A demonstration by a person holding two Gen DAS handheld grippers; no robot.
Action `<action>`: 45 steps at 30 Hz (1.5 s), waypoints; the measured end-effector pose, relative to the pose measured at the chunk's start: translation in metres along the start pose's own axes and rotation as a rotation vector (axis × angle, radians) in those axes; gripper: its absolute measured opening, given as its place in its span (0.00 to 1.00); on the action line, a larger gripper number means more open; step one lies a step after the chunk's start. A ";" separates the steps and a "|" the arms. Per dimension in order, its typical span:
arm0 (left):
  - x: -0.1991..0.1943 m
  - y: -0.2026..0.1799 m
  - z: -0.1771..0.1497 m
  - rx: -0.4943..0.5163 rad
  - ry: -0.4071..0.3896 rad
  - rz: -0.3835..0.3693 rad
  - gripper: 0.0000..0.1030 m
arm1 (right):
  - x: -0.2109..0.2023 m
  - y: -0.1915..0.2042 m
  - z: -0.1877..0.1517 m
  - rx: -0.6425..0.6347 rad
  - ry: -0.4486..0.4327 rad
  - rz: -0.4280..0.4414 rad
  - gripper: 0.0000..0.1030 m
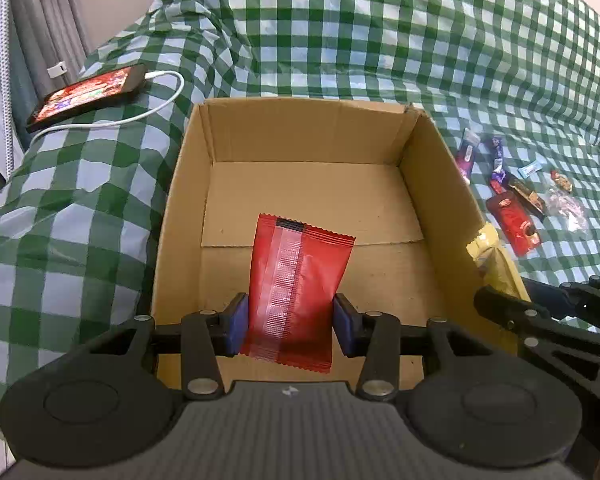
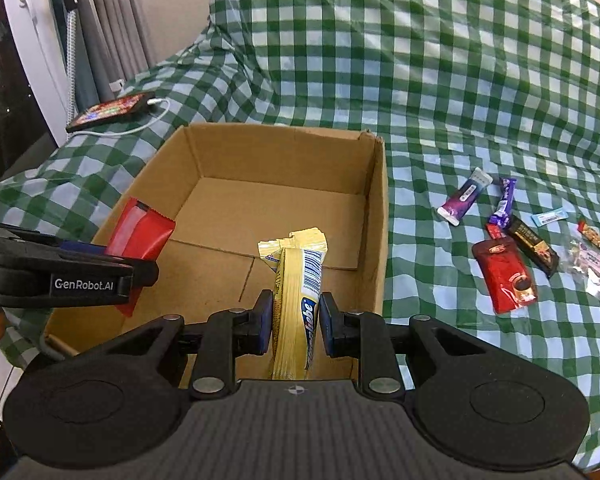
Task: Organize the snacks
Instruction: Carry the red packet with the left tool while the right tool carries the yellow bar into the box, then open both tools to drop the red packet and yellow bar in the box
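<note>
Both pairs of jaws are clamped on snacks. Blue pads of the left gripper (image 1: 290,322) press the two long edges of a flat red foil snack packet (image 1: 298,288), and the right gripper (image 2: 294,326) pinches a narrow yellow snack packet with a barcode (image 2: 298,300) between its pads.

Each packet hangs over the open brown cardboard box (image 1: 432,184), whose floor shows only folded flaps. In the left wrist view the red packet sits at centre frame, its long axis running up the picture away from the camera, the crimped far end leaning slightly right and the back seam facing the lens. In the right wrist view the yellow packet stands at lower centre, its long axis likewise pointing up the frame, with the crumpled far end above the box floor.

That box rests on a green and white checked cloth (image 2: 440,80). To its right on the cloth lies a loose cluster of small wrapped snacks (image 2: 512,248), including a red pouch (image 2: 502,276), well apart from the box wall. At upper left a black phone with a lit screen (image 1: 86,94) lies on the cloth with a white cable (image 1: 156,110) plugged in. The left gripper's black arm crosses the left edge of the right wrist view, near the box's left wall.
</note>
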State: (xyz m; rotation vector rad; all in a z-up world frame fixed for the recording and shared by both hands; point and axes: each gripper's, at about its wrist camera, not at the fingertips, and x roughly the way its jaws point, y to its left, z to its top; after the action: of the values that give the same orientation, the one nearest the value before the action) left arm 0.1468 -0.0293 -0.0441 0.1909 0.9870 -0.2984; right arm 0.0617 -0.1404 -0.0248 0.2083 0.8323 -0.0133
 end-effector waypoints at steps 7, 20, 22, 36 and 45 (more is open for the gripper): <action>0.022 0.001 0.005 -0.001 0.024 0.015 0.48 | 0.023 0.000 0.003 -0.001 0.029 -0.001 0.25; 0.051 0.005 0.012 -0.013 0.071 0.063 0.80 | 0.049 -0.009 0.012 0.024 0.037 -0.016 0.26; 0.050 0.006 0.014 -0.041 0.077 0.089 0.99 | 0.050 -0.011 0.015 0.041 0.022 -0.028 0.57; -0.010 0.000 -0.020 -0.032 0.047 0.101 1.00 | -0.010 -0.003 -0.008 0.086 0.013 -0.016 0.95; -0.073 -0.015 -0.062 -0.011 -0.014 0.138 1.00 | -0.073 0.017 -0.040 0.088 -0.024 0.011 0.99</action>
State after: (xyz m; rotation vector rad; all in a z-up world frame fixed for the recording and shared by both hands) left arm 0.0548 -0.0135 -0.0164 0.2455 0.9563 -0.1684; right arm -0.0154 -0.1216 0.0053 0.2947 0.8074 -0.0422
